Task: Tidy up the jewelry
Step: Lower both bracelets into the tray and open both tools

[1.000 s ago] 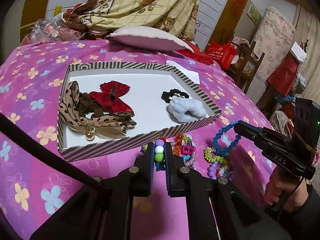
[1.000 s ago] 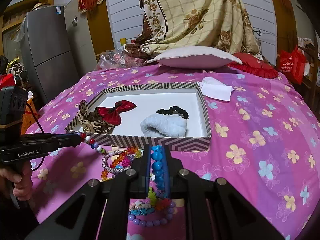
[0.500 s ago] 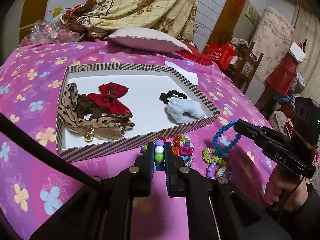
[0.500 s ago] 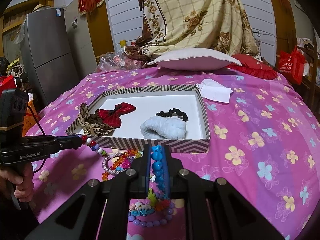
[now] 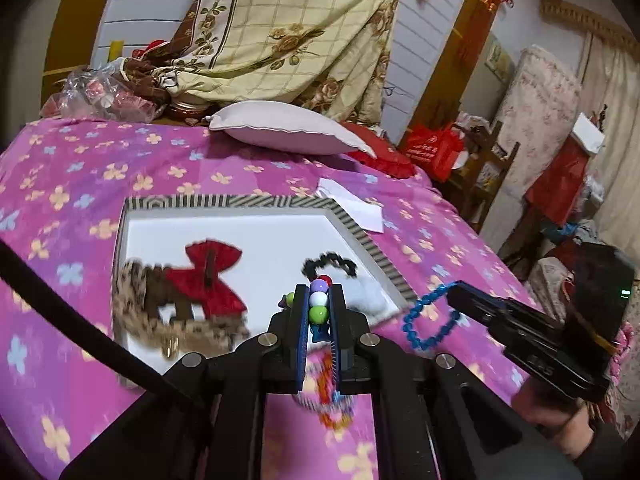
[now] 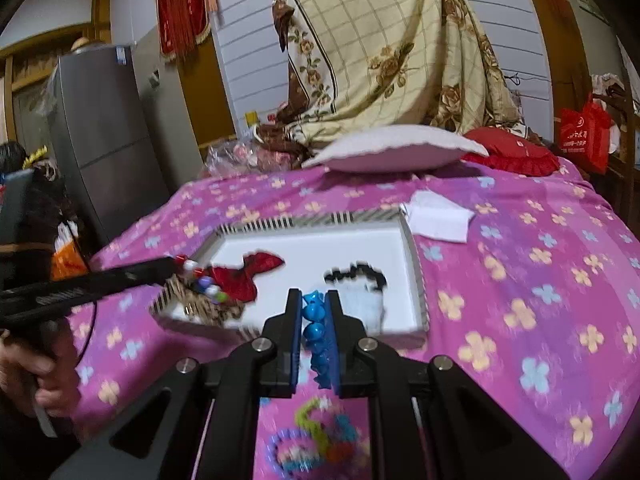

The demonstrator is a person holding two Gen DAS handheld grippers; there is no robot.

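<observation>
Pink floral bedspread [image 5: 248, 152] is covering the whole work surface; a pale pillow [image 5: 288, 128] and a cream checked blanket [image 5: 296, 40] are sitting at the far end, and a grey refrigerator [image 6: 104, 136] is standing off to the left in the right wrist view.

Striped-rim tray [image 5: 372, 236] is lying flat on the bedspread. On its white floor: a red bow [image 5: 212, 276], a leopard-print bow [image 5: 140, 312] touching it on the left, a black scrunchie [image 5: 332, 264] and a white fluffy scrunchie [image 6: 364, 304] just beside that. A white paper [image 5: 352, 204] is lying outside the tray's far right corner.

Left gripper [image 5: 319, 304] is clamping a multicoloured bead bracelet [image 5: 319, 300]; green, white and purple beads are showing between the fingers, and the rest is hanging off the tip in the right wrist view, over the tray's near left corner. The person's left hand [image 6: 36, 380] is gripping the handle.

Right gripper [image 6: 314, 320] is clamping a blue bead bracelet [image 6: 314, 332]; its loop is dangling free from the tip in the left wrist view [image 5: 430, 320], by the tray's near right corner.

Remaining bracelets [image 6: 316, 440] are lying in a heap on the bedspread in front of the tray, blurred.
</observation>
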